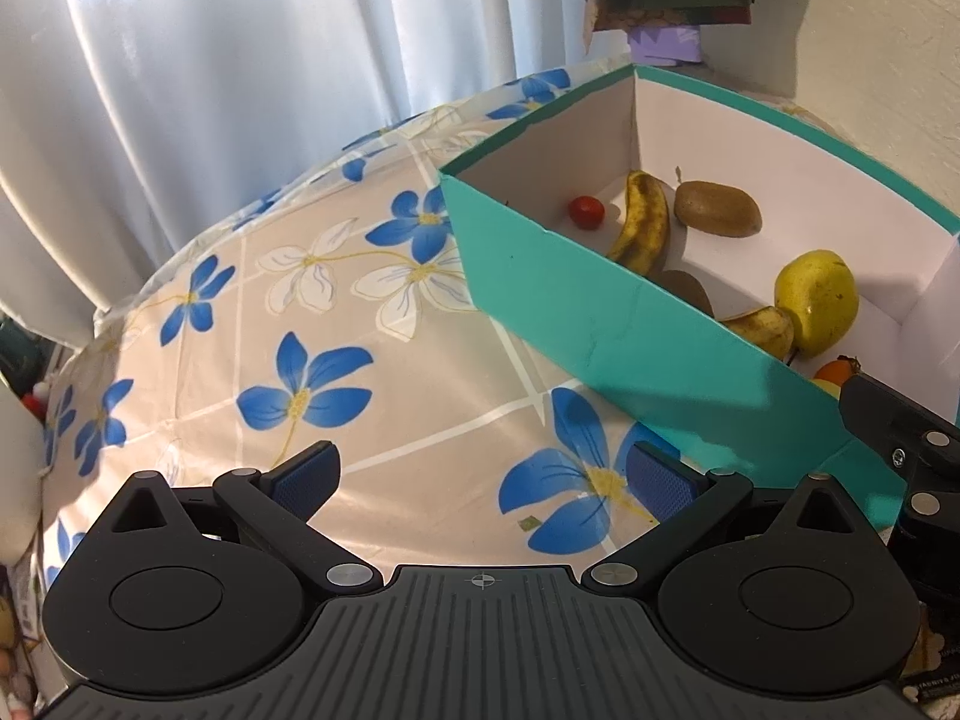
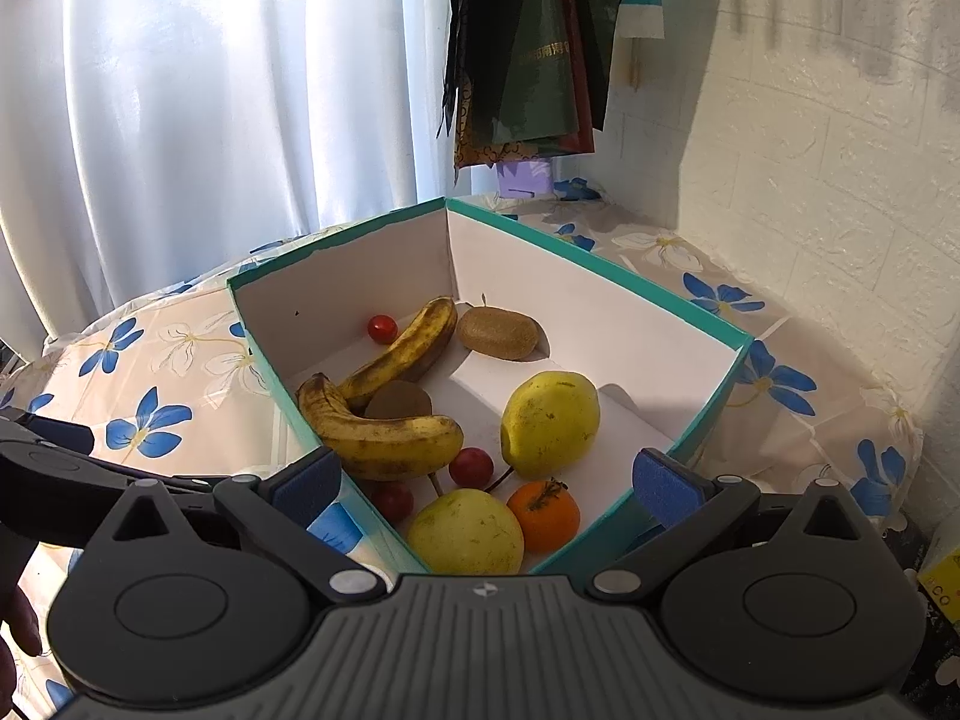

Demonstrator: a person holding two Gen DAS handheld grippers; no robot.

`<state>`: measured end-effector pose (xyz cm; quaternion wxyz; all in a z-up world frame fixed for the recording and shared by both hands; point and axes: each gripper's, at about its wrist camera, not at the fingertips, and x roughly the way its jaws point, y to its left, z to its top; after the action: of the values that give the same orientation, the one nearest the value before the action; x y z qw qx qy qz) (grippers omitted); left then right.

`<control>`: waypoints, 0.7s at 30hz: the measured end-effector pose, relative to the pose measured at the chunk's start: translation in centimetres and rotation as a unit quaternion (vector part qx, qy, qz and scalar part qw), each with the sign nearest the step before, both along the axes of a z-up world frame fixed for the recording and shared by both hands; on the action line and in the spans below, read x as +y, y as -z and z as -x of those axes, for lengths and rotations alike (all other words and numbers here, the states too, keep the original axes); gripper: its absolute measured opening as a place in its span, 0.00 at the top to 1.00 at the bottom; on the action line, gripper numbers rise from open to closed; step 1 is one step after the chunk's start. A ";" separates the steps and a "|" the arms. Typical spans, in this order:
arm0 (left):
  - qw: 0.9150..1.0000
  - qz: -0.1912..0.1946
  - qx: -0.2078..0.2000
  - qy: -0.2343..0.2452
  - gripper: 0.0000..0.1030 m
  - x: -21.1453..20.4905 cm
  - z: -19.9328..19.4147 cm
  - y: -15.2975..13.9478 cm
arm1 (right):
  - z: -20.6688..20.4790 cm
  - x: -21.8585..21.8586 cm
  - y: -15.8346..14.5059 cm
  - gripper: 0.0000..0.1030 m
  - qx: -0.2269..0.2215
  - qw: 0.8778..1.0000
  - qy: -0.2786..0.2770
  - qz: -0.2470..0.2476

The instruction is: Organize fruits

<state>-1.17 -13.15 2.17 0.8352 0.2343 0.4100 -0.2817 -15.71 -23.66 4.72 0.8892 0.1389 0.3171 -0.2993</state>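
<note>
Box (image 2: 654, 312) on table (image 2: 780, 324); bananas (image 2: 384, 438), kiwis (image 2: 498, 333), orange (image 2: 546, 513) inside box.

Bright daylight glows through the curtain (image 2: 210, 90); hard shadows cross the box (image 2: 600, 312); fisheye bends and darkens edges

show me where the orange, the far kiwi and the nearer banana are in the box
orange (image 2: 545, 515), right wrist view, middle of its peel.
far kiwi (image 2: 497, 333), right wrist view, middle of its skin.
nearer banana (image 2: 384, 433), right wrist view, middle of its curve.
</note>
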 end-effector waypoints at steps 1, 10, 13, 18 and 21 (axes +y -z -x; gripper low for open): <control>1.000 0.000 0.001 -0.001 0.00 0.1 0.0 0.0 | 0.0 0.0 0.0 0.00 -0.001 1.000 -0.001 0.000; 1.000 0.004 0.007 0.000 0.00 0.6 0.1 -0.1 | 0.2 0.1 0.0 0.00 -0.006 1.000 -0.002 -0.011; 1.000 0.005 0.010 0.001 0.00 0.8 0.1 -0.2 | 0.2 0.1 -0.1 0.00 -0.005 1.000 -0.005 -0.011; 1.000 0.009 0.016 0.007 0.00 1.3 0.2 -0.3 | -0.1 -1.1 -1.0 0.00 -0.027 0.998 -0.021 -0.047; 1.000 0.010 0.017 0.009 0.00 1.4 0.3 -0.4 | -0.5 -2.5 -1.1 0.00 -0.050 0.992 -0.026 -0.109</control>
<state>-1.47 -11.78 2.57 0.8279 0.2253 0.4189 -0.2973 -15.17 -26.16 5.77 0.8908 0.2416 0.3069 -0.2321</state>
